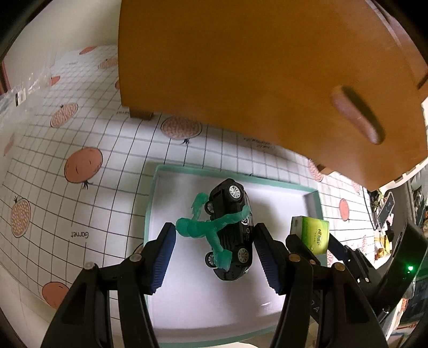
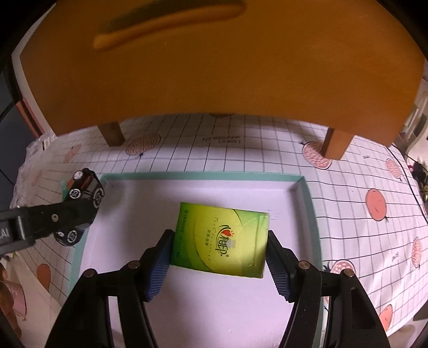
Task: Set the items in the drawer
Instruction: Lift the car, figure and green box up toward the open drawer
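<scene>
The left gripper [image 1: 215,254] had its blue pads [image 1: 163,257] clamped on a little bundle: a black toy car [image 1: 235,235] with a see-through green figure [image 1: 203,227] draped across it. The left pad pressed on the figure's body and the right pad on the car's side, so both were gripped together, hanging over the white floor of a shallow tray [image 1: 153,192] with a teal rim. In the right wrist view you could see that same car [image 2: 85,192] from the side, wheels facing the camera, pinched by the left gripper [image 2: 77,214] just past the tray's left edge [image 2: 80,246]. The right gripper [image 2: 218,265] was closed on a green and yellow box [image 2: 219,238], one pad on each short side, and the box sat tilted a bit over the middle of the tray. From the left camera the box [image 1: 311,234] showed near the tray's right corner with the right gripper [image 1: 315,249] around it. The tray lay on a white checked tablecloth [image 1: 80,219] with pink fruit prints. Just behind it stood an orange wooden drawer unit [image 2: 214,67] on short legs [image 2: 335,147], drawer front closed, long handle [image 2: 165,21] across it.
</scene>
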`<state>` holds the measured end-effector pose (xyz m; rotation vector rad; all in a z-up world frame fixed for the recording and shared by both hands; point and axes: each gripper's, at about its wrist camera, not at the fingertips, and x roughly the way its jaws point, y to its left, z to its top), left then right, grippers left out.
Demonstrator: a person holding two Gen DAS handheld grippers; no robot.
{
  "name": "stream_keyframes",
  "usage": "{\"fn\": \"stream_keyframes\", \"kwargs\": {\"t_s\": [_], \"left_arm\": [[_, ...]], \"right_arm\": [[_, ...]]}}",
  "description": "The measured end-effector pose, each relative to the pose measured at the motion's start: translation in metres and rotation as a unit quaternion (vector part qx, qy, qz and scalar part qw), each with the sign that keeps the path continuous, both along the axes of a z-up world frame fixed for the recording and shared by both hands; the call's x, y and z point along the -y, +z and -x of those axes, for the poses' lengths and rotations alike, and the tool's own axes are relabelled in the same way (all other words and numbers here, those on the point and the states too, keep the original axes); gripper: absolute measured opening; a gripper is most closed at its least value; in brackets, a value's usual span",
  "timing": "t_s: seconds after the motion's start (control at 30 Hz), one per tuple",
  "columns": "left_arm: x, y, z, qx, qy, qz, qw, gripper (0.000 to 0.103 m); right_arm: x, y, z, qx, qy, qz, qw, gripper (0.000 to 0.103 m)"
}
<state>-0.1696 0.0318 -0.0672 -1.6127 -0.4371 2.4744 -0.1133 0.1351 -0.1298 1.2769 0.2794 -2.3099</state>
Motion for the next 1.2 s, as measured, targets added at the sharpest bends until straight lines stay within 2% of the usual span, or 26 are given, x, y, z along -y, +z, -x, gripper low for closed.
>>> {"fn": "stream_keyframes", "kwargs": {"t_s": [0.37,0.7,0.87,1.2], "left_arm": [[-0.003,0.036,-0.006,-0.042,-0.004,-0.011,0.9991,0.062],[-0.01,0.086,-0.017,-0.095,-0.014,-0.029,0.995,0.062],[-0.008,0.114,-0.025,-0.127,-0.018,-0.04,0.991,0.062],[-0.006,0.168,-0.04,-0.191,-0.025,-0.052,0.9799,0.062]], "right_arm": [[-0.016,0.031,-0.009,-0.021,-0.033,0.027,0.999,0.069],[-0.029,0.084,-0.024,-0.062,-0.049,0.053,0.995,0.069],[-0.032,0.116,-0.031,-0.09,-0.049,0.071,0.992,0.069],[-0.036,0.162,-0.041,-0.129,-0.054,0.096,0.985,0.069]]}}
